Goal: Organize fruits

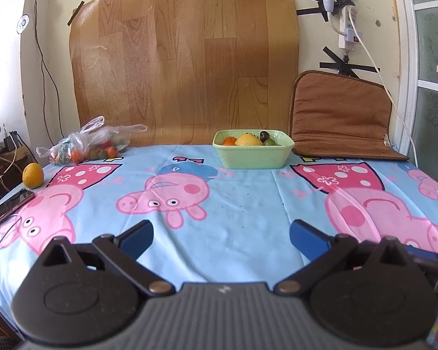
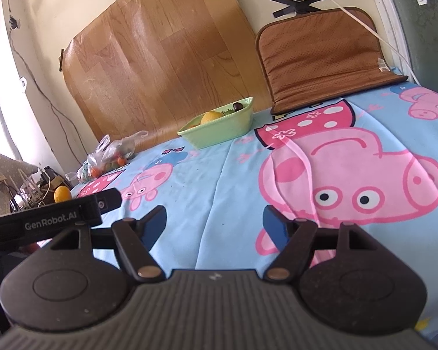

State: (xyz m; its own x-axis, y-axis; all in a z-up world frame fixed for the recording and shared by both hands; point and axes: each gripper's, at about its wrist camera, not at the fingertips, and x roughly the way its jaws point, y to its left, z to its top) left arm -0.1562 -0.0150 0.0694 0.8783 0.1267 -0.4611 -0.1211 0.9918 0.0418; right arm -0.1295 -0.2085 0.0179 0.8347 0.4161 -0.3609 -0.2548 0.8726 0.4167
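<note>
Both grippers, left (image 1: 221, 237) and right (image 2: 214, 223), wide open, nothing between the jaws, low over the cloth (image 1: 242, 198). Green bowl (image 1: 254, 157) of fruit (one dark, the rest yellow and orange) at the far edge. Bag (image 1: 87, 145) far left; lone orange (image 1: 32, 175) near the phone (image 1: 8, 208).

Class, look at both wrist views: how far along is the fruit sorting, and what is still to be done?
Partly done: the green bowl already holds several fruits. In hand: nothing; the left hand-held gripper and right hand-held gripper are both open and empty above the cloth. Left: a loose yellow fruit near the table's edge and the plastic bag of fruit.
</note>
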